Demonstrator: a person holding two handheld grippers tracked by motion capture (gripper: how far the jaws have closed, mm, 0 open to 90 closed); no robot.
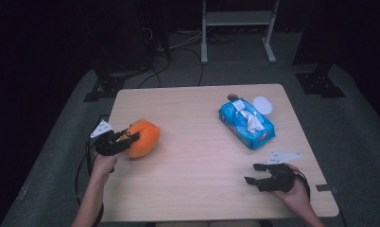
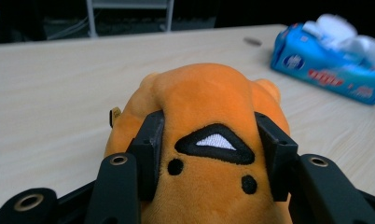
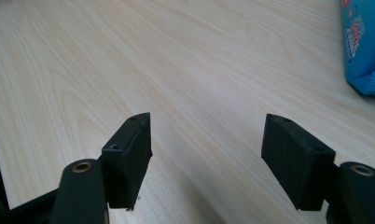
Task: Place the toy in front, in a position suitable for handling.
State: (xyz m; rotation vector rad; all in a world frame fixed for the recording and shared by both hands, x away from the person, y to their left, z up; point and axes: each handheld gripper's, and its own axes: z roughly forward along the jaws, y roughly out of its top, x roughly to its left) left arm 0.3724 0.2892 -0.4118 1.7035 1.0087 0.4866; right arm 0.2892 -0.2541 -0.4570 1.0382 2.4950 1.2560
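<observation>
- Two jaws of the left gripper (image 2: 209, 154) pinch the orange plush toy (image 2: 199, 140), lower centre of frame; keep pressure even and lift straight.
- Right gripper (image 3: 206, 158) stands wide open, holding nothing.

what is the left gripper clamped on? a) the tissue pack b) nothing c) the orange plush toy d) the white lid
c: in the left gripper view the left gripper has both jaws pressed into the sides of the orange plush toy, denting it, while the tissue pack lies apart across the table.
</observation>
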